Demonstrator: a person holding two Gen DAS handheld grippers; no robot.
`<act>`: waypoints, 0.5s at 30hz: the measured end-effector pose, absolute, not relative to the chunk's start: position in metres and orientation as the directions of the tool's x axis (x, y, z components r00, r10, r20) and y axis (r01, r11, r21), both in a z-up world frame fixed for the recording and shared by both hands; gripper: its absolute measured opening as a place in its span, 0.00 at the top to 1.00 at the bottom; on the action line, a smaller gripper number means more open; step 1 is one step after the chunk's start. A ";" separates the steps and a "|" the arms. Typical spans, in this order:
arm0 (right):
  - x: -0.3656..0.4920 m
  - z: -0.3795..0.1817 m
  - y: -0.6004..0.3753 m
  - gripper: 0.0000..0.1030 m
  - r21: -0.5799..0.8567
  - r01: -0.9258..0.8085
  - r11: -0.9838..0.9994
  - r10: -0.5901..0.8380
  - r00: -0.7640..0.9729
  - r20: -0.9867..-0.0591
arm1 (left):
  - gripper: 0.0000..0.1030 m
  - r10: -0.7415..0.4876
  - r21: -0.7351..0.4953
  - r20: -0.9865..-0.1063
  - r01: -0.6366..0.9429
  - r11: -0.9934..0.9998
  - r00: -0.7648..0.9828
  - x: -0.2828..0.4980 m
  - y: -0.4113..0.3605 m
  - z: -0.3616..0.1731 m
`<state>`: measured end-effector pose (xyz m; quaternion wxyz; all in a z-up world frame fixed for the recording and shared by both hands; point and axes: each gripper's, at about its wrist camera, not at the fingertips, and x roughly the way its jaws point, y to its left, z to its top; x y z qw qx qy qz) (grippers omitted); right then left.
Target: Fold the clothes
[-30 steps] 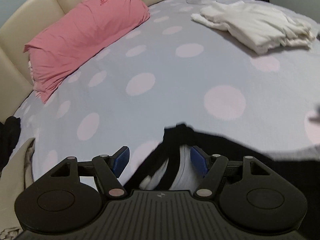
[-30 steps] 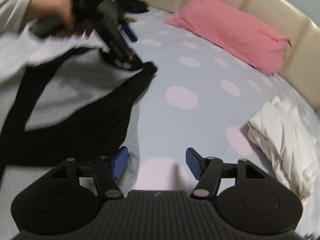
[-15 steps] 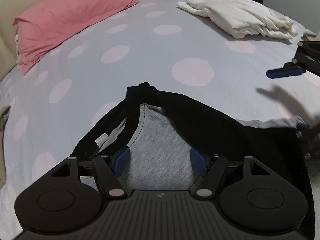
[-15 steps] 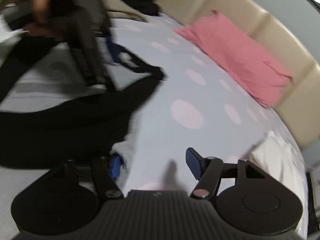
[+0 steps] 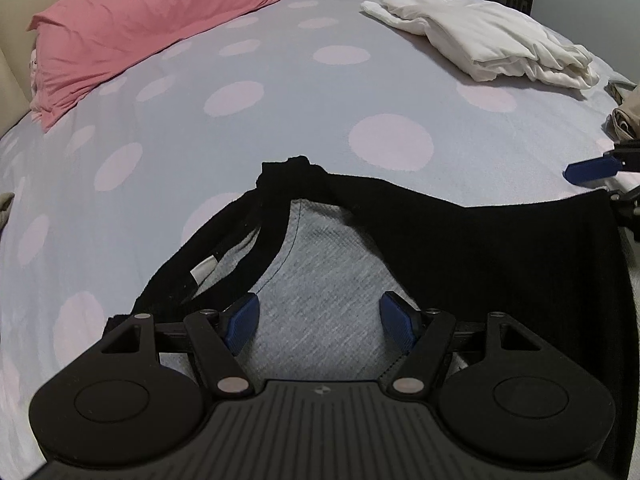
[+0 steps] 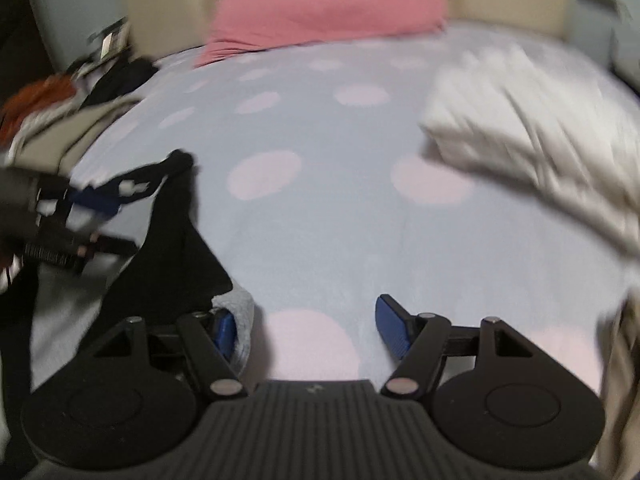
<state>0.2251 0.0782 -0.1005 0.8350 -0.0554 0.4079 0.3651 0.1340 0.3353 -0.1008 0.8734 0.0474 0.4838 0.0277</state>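
While jaws gape, left tool point(image 5: 318, 322) straddles grey-black garment point(image 5: 332, 280) on bed.

White folded garment point(image 6: 532, 136) and left hand-held gripper point(image 6: 84, 216) motion-blurred; black-and-grey garment point(image 5: 480, 248) cut off at frame edge.

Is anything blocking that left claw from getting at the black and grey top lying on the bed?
Nothing visible does. The left claw hangs open right over the top, only its grey fabric showing between the pads.

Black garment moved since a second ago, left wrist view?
Yes. The black garment now lies spread further up the dotted sheet, toward the pink pillow.
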 end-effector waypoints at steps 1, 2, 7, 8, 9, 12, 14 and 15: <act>0.226 -0.100 0.077 0.31 0.223 -0.641 0.735 0.566 0.397 -0.723 | 0.36 0.094 0.109 -0.844 -0.004 0.994 0.528 0.134 0.335 -0.100; 0.226 -0.099 0.078 0.31 0.231 -0.631 0.741 0.562 0.394 -0.727 | 0.36 0.096 0.111 -0.845 -0.002 0.994 0.526 0.134 0.335 -0.100; 0.202 -0.081 0.095 0.31 0.006 -0.797 0.604 0.527 0.394 -0.753 | 0.36 0.120 0.157 -0.842 0.026 0.987 0.526 0.134 0.333 -0.096; 0.194 -0.076 0.098 0.30 -0.055 -0.830 0.555 0.522 0.399 -0.753 | 0.36 0.130 0.166 -0.842 0.022 0.986 0.524 0.136 0.334 -0.096; 0.186 -0.071 0.100 0.30 -0.115 -0.854 0.508 0.517 0.409 -0.752 | 0.36 0.139 0.174 -0.842 0.018 0.985 0.521 0.138 0.336 -0.097; 0.169 -0.058 0.102 0.30 -0.290 -0.877 0.382 0.502 0.461 -0.732 | 0.36 0.128 0.148 -0.848 -0.003 0.989 0.514 0.143 0.342 -0.100; 0.159 -0.057 0.105 0.30 -0.415 -0.863 0.289 0.490 0.506 -0.710 | 0.36 0.129 0.145 -0.848 -0.009 0.989 0.515 0.147 0.343 -0.102; 0.154 -0.058 0.105 0.30 -0.461 -0.854 0.240 0.485 0.517 -0.705 | 0.36 0.130 0.145 -0.847 -0.011 0.989 0.515 0.149 0.343 -0.103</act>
